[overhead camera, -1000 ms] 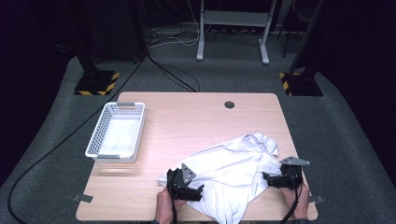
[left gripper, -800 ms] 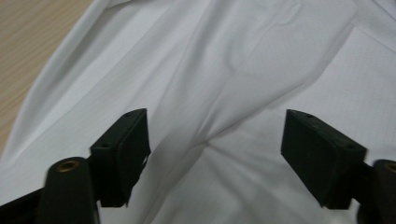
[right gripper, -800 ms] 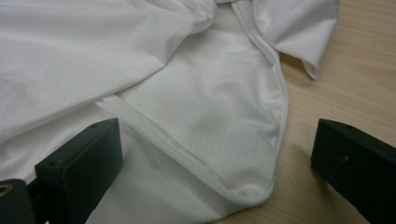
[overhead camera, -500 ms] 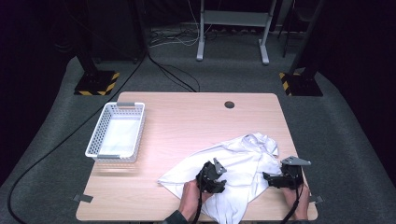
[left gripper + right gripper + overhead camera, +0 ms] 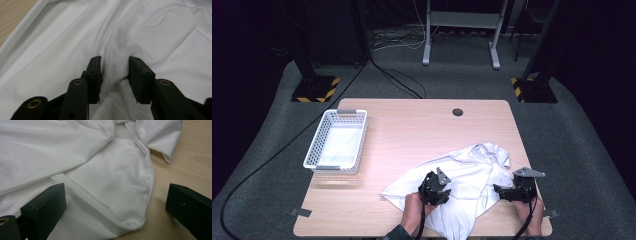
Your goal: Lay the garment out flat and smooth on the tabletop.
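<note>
White shirt [image 5: 462, 187] lying crumpled at the table's [image 5: 412, 130] near right corner; pinch-up step underway.
Left gripper [image 5: 114, 75] has just been closing, bunching a fold of cloth between its pads; right gripper [image 5: 113, 207] is standing wide open at the shirt's right hem; the garment's long axis is running diagonally, collar toward the far right edge; next, I judge, lifting calls for a firm grip.

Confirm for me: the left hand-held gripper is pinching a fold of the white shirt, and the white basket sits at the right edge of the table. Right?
Not quite. The white basket sits at the left edge of the table, as the high view shows. The rest holds: the left hand-held gripper has just been closing, with a fold of the white shirt bunched between its jaws.
</note>
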`<state>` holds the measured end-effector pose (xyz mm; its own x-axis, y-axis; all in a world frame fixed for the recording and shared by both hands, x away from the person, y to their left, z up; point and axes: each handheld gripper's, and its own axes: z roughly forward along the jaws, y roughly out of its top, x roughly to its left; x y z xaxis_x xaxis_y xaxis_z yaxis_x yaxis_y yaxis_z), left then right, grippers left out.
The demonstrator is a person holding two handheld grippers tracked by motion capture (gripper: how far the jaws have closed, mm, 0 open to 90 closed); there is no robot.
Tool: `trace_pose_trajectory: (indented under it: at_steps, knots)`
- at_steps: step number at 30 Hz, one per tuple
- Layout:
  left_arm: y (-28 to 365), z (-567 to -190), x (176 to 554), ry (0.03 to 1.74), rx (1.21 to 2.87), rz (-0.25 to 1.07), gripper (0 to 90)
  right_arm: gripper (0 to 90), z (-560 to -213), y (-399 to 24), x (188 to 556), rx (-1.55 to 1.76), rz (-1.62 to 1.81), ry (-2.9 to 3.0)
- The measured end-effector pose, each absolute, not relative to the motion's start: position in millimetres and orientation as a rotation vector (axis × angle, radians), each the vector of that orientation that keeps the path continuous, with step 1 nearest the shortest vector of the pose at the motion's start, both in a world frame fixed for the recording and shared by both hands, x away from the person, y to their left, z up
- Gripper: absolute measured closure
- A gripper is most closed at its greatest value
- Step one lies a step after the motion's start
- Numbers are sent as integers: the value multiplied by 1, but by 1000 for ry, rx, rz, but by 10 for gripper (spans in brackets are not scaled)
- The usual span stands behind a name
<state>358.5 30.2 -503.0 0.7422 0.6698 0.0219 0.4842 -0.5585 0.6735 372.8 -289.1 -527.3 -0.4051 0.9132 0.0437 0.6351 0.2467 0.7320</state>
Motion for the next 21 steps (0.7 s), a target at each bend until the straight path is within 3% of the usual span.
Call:
trace_pose_trajectory:
  at_steps: [9, 21]
  knots:
    - [38, -498, 358, 854, 2235, 345, 835, 25, -527, -289, 373, 1419, 970, 2132]
    - [65, -498, 359, 907, 2169, 318, 851, 26, -527, -289, 373, 1419, 970, 2132]
